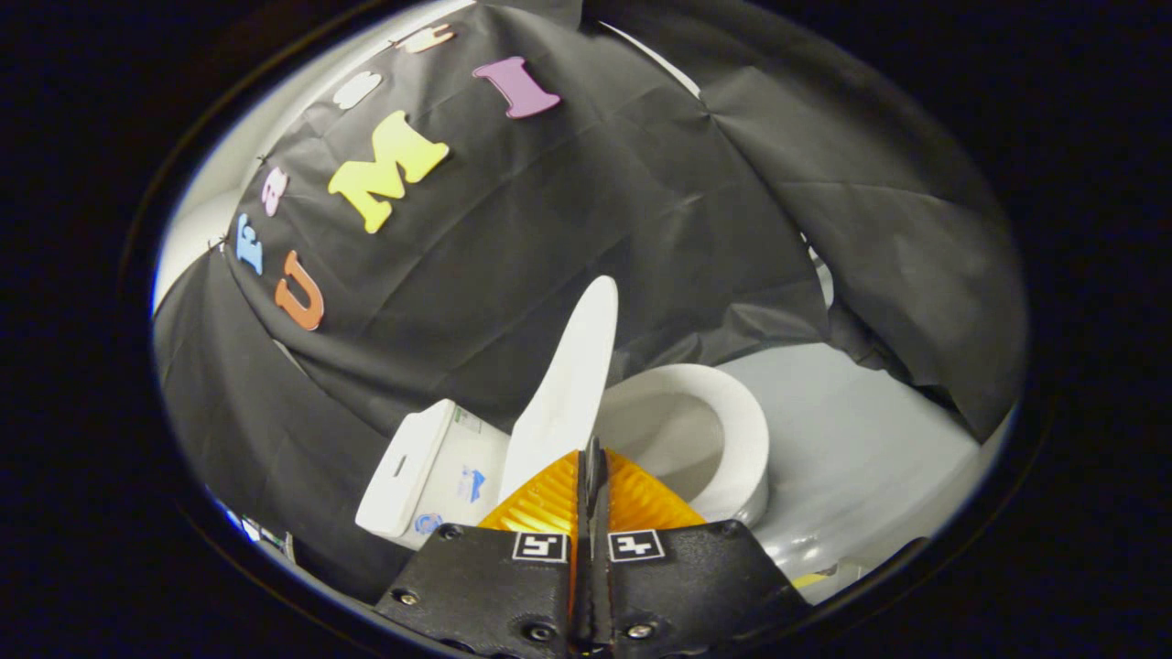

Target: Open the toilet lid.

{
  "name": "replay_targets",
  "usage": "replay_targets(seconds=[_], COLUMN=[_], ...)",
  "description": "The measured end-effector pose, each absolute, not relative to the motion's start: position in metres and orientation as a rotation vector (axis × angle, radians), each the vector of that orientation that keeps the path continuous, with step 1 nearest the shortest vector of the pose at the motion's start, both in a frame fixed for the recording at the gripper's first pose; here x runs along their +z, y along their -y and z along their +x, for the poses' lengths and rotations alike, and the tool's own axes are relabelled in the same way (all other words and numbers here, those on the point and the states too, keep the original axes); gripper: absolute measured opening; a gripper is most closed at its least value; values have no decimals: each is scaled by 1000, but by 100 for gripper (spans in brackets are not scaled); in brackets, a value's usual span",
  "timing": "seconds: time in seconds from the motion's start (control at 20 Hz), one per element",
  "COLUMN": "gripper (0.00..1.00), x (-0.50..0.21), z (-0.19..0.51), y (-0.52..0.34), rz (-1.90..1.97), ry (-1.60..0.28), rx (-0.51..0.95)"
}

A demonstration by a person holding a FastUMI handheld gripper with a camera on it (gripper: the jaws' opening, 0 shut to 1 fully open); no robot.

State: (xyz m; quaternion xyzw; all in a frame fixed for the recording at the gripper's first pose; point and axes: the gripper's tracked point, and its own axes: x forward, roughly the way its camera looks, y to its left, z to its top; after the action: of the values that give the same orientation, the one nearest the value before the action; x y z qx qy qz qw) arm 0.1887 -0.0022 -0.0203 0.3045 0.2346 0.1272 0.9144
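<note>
A white toilet stands just beyond my fingers, seen at a tilt. Its lid (pixel 572 375) is raised and stands nearly upright, leaning toward the tank (pixel 430 471). The seat ring (pixel 737 430) and the bowl (pixel 668 439) lie uncovered on the other side of the lid. My gripper (pixel 593 450) is shut, its fingers pressed together with only a thin dark slit between them. The tips sit right at the lower edge of the lid. Nothing shows between them, and I cannot tell whether they touch the lid.
Black cloth (pixel 568 210) hangs close behind the toilet and to both sides. A pale grey floor (pixel 861 439) spreads past the bowl. A white wall (pixel 201 220) shows above the cloth.
</note>
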Motion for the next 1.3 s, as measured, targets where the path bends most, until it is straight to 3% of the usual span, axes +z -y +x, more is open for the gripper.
replay_targets(seconds=[1.3], gripper=[4], x=[76], z=[170], y=[-99], rz=[363], ry=[-345], rx=[278])
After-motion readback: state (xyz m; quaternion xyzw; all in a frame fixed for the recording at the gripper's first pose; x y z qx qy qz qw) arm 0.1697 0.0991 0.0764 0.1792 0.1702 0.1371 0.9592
